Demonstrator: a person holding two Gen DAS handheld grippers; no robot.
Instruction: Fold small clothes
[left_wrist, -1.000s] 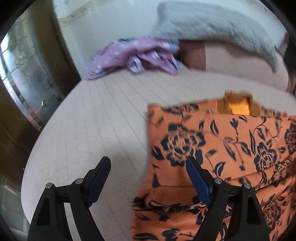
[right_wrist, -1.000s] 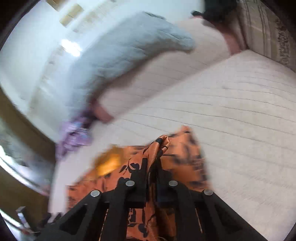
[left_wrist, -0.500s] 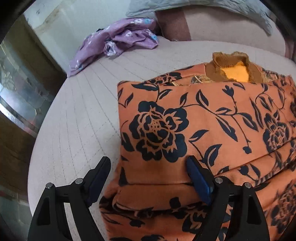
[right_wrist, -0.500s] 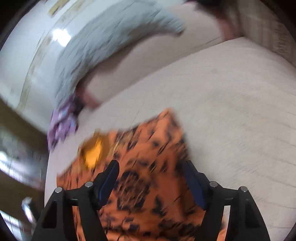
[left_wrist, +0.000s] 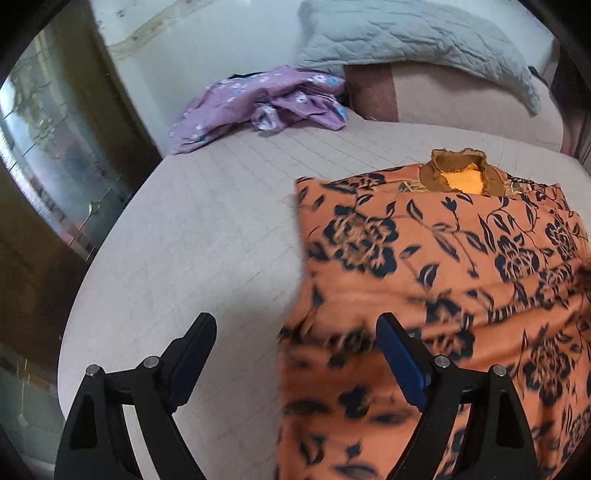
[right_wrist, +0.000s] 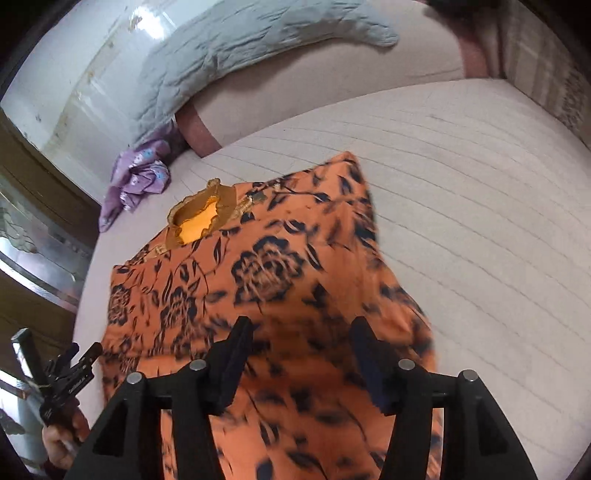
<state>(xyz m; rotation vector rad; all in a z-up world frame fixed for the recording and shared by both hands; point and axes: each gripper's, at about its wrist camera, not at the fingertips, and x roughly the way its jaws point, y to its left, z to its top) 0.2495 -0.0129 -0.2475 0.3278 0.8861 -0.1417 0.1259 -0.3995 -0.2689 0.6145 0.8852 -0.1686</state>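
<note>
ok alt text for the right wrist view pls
An orange floral garment with a ruffled brown collar lies partly folded on a pale quilted bed, with the right tool open above its near part and nothing between its fingers. Behind it lie a crumpled purple garment and a grey pillow; the left tool shows at the lower left edge.

Soft orange cloth printed with dark flowers (left_wrist: 461, 258), edged by a ribbed knit collar (left_wrist: 463, 170), is spread on a matt quilted bedcover (left_wrist: 203, 240), while thin purple fabric (left_wrist: 266, 99) and a stitched grey pillow (left_wrist: 413, 33) are seen far off.
</note>
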